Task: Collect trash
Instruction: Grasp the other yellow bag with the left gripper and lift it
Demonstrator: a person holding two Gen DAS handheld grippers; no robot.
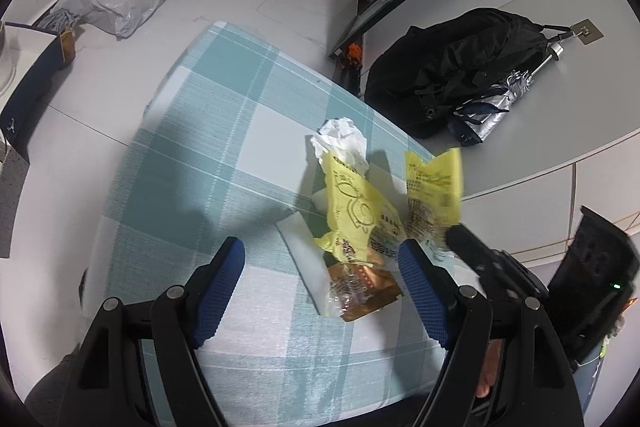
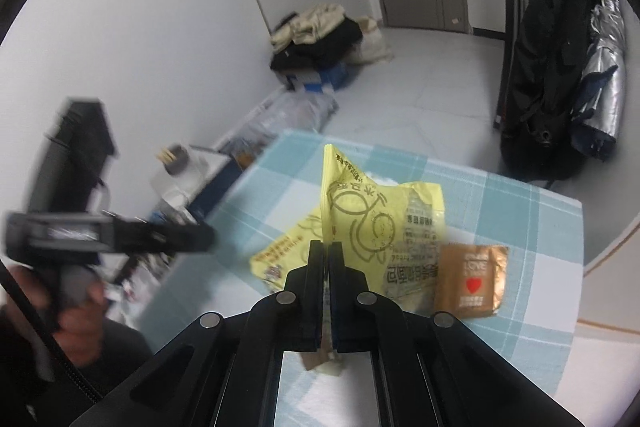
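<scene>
While lifted, yellow wrapper — right tongs pinching

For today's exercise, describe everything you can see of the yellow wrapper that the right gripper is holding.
The yellow wrapper is thin, crinkly plastic film with a brown line drawing and printed text; its lower part looks clear. The right gripper is shut on its lower edge, so it stands upright, folded and creased, lifted over the teal checked tablecloth. A second yellow wrapper lies behind it to the left, a brown packet to its right.

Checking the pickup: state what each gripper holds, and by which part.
Right gripper pinches the yellow wrapper at its lower edge. Left gripper is open, holding nothing.
</scene>
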